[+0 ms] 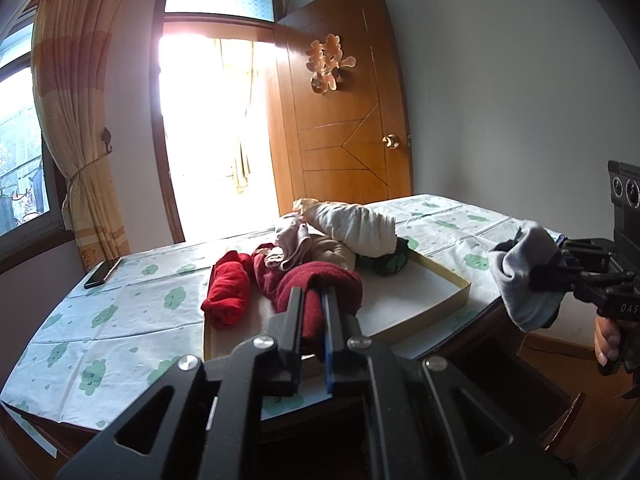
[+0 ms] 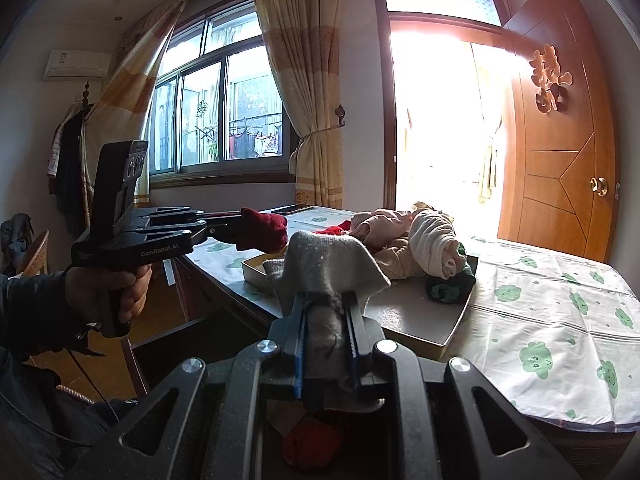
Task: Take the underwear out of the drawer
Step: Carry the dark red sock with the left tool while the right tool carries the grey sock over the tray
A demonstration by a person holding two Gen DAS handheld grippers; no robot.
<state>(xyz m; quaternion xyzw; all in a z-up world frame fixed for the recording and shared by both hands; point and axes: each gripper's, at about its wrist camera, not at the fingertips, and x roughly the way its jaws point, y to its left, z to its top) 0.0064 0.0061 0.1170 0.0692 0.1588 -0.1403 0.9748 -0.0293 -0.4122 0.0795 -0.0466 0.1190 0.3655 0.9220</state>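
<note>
A rolled dark-red knitted garment is pinched in the left tongs, and a soft grey knitted garment is pinched in the right tongs. Both are held above the open dark wooden drawer, so the carrying step appears in hand. Next, release into the shallow cardboard tray on the worktop is probably called for.

My claws have open air above the tabletop; the tray's near corner is bare. Clothes pile blocks the tray's far side. A phone occupies the tabletop's far-left edge.
</note>
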